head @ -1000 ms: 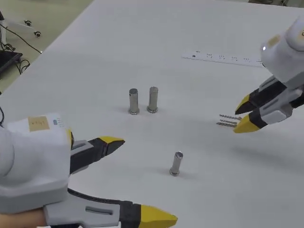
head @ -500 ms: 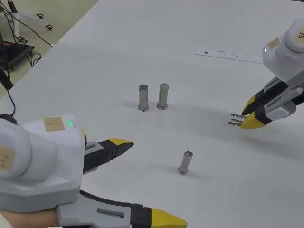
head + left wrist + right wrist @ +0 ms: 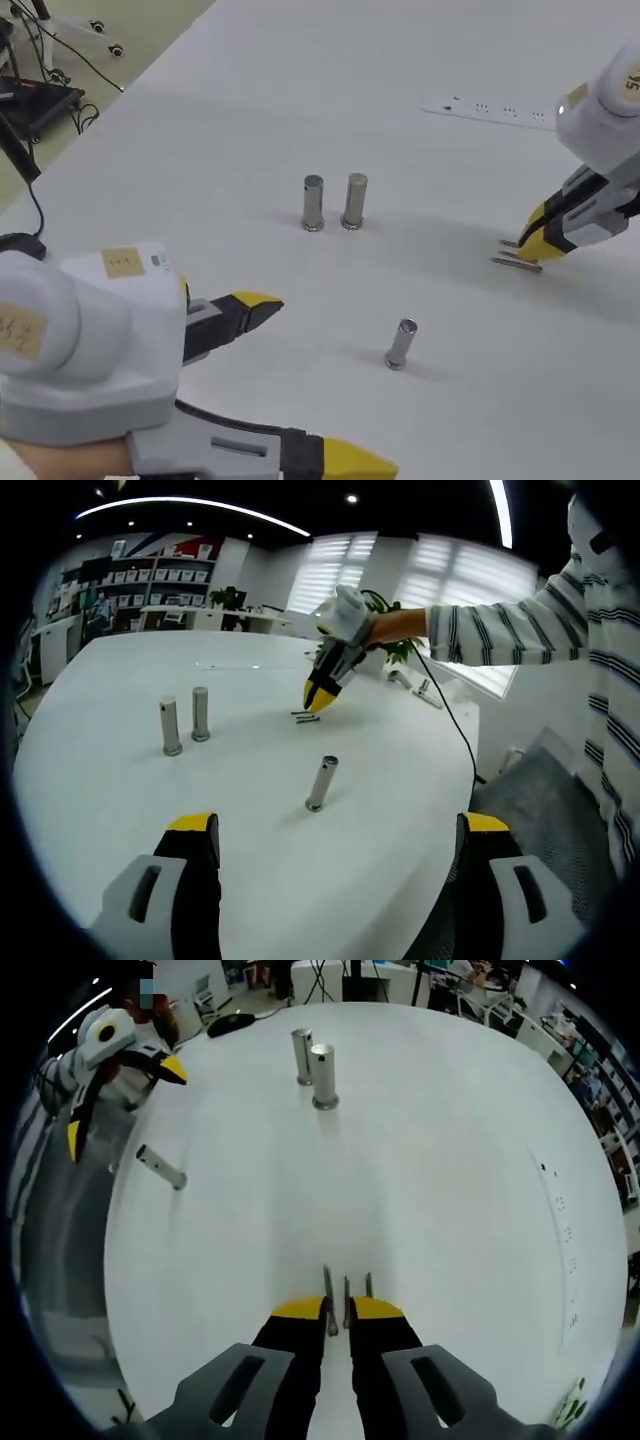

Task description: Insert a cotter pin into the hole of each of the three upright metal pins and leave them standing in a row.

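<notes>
Two upright metal pins [image 3: 313,203] [image 3: 355,201] stand side by side at mid-table; in the right gripper view they are far ahead [image 3: 322,1076]. A third metal pin [image 3: 401,343] [image 3: 320,783] stands alone, nearer to me. Three cotter pins [image 3: 517,256] lie on the white table at the right. My right gripper [image 3: 537,240] [image 3: 338,1310] is down on them, jaws drawn almost together with a cotter pin [image 3: 329,1300] in the narrow gap. My left gripper [image 3: 310,382] [image 3: 337,825] hovers open at the near left, holding nothing.
A white power strip [image 3: 490,108] lies at the far right of the table [image 3: 200,150]. The table's left edge drops to a floor with cables and a stand [image 3: 40,90]. A striped sleeve [image 3: 500,630] reaches in behind the right gripper.
The right gripper's jaws have drawn together over the cotter pins, from clearly apart to nearly touching. The head camera has shifted; the left gripper stays open.
</notes>
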Motion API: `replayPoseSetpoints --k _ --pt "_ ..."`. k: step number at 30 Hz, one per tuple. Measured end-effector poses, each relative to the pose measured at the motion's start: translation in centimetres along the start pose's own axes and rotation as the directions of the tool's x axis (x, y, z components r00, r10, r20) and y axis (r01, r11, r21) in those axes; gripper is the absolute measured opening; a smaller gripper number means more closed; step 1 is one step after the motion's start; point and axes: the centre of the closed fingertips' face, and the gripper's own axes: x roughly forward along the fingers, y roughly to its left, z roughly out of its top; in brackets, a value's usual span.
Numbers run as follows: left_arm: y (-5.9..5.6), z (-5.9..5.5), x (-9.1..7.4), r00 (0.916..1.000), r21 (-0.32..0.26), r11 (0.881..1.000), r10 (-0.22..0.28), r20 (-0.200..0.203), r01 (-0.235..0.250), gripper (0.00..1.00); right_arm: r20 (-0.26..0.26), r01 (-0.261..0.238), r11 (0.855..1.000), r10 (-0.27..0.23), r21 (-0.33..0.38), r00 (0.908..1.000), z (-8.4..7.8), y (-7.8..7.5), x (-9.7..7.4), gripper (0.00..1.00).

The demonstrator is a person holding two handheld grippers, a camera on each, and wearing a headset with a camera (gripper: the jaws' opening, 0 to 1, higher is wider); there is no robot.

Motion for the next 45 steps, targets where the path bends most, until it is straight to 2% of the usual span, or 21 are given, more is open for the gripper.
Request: replayPoseSetpoints --k 3,8,12,15,17,18,19,21,27,30,31,34,35,36,37,38,41,45 --pt "0.0 -0.2 0.0 1.0 -0.004 1.0 -0.007 0.002 0.007 0.97 -0.04 0.023 0.998 -0.026 -0.058 0.9989 -0.6 -0.6 0.2 0.1" --pt "-0.2 -0.8 0.0 0.9999 -0.012 1.0 -0.01 -0.012 0.01 0.96 -0.027 0.006 0.999 -0.007 -0.032 0.9996 -0.4 -0.6 0.7 0.1" --pt "-0.2 -0.9 0.0 0.9999 -0.018 1.0 -0.007 -0.013 0.007 0.96 -0.064 0.018 0.998 -0.022 -0.057 0.9977 -1.1 -1.0 1.2 0.1" --pt "-0.2 -1.2 0.0 0.9998 -0.025 1.0 -0.009 -0.019 0.009 0.95 -0.063 0.02 0.999 -0.023 -0.048 0.9977 -1.2 -1.2 1.2 0.1" --pt "-0.2 -1.3 0.1 0.9997 -0.022 1.0 -0.009 -0.024 0.008 0.94 -0.101 0.046 0.997 -0.052 -0.062 0.9935 -2.1 -1.5 1.1 0.1" --pt "0.0 -1.3 0.1 0.9997 -0.012 1.0 -0.001 -0.025 0.001 0.93 -0.102 0.027 0.997 -0.034 -0.071 0.9942 -2.1 -1.3 1.2 0.09" --pt "0.0 -1.2 0.1 0.9998 -0.007 1.0 0.003 -0.022 -0.003 0.92 -0.092 0.027 0.997 -0.034 -0.068 0.9952 -1.8 -1.4 1.3 0.09" --pt "-0.1 -1.1 0.1 0.9999 -0.026 1.0 -0.006 -0.014 0.005 0.91 -0.104 0.032 0.996 -0.041 -0.081 0.9937 -1.6 -1.4 1.3 0.09" --pt "-0.4 -1.3 0.2 0.9995 -0.008 1.0 -0.017 -0.028 0.017 0.91 -0.138 0.046 0.994 -0.06 -0.1 0.9887 -1.5 -1.4 1.4 0.1" --pt "-0.6 -1.3 0.2 0.9993 0.005 1.0 -0.025 -0.027 0.026 0.9 -0.15 0.059 0.996 -0.068 -0.064 0.9863 -1.4 -1.5 1.4 0.09" --pt "-0.6 -1.2 0.2 0.9996 0.03 0.999 -0.025 -0.015 0.025 0.89 -0.153 0.062 0.997 -0.069 -0.051 0.9858 -1.5 -1.5 1.4 0.08" --pt "-0.5 -1.2 0.3 0.9996 0.017 1.0 -0.02 -0.021 0.021 0.88 -0.15 0.08 0.996 -0.084 -0.034 0.9852 -1.5 -1.9 1.4 0.04" --pt "-0.5 -1.2 0.3 0.9996 0.01 1.0 -0.019 -0.02 0.02 0.89 -0.142 0.068 0.998 -0.067 0.002 0.9875 -1.5 -1.8 1.4 0.04" --pt "-0.5 -1.2 0.3 0.9996 0.006 1.0 -0.02 -0.018 0.02 0.89 -0.137 0.076 0.992 -0.062 0.099 0.9886 -1.5 -1.8 1.4 0.03" --pt "-0.6 -1.1 0.3 0.9994 -0.007 1.0 -0.029 -0.017 0.029 0.89 -0.132 0.074 0.99 -0.058 0.118 0.9896 -1.5 -1.9 1.4 0.03" --pt "-0.6 -1.1 0.3 0.9993 -0.009 0.999 -0.032 -0.017 0.032 0.89 -0.13 0.068 0.993 -0.056 0.094 0.99 -1.6 -2.0 1.3 0.03" --pt "-0.8 -1.1 0.4 0.999 -0.005 0.999 -0.038 -0.025 0.038 0.88 -0.125 0.065 0.993 -0.052 0.099 0.9907 -1.7 -2.2 1.4 0.02" --pt "-0.9 -1.1 0.4 0.999 0.0 0.999 -0.038 -0.025 0.038 0.87 -0.14 0.09 0.99 -0.074 0.109 0.9874 -1.7 -2.3 1.4 0.02"
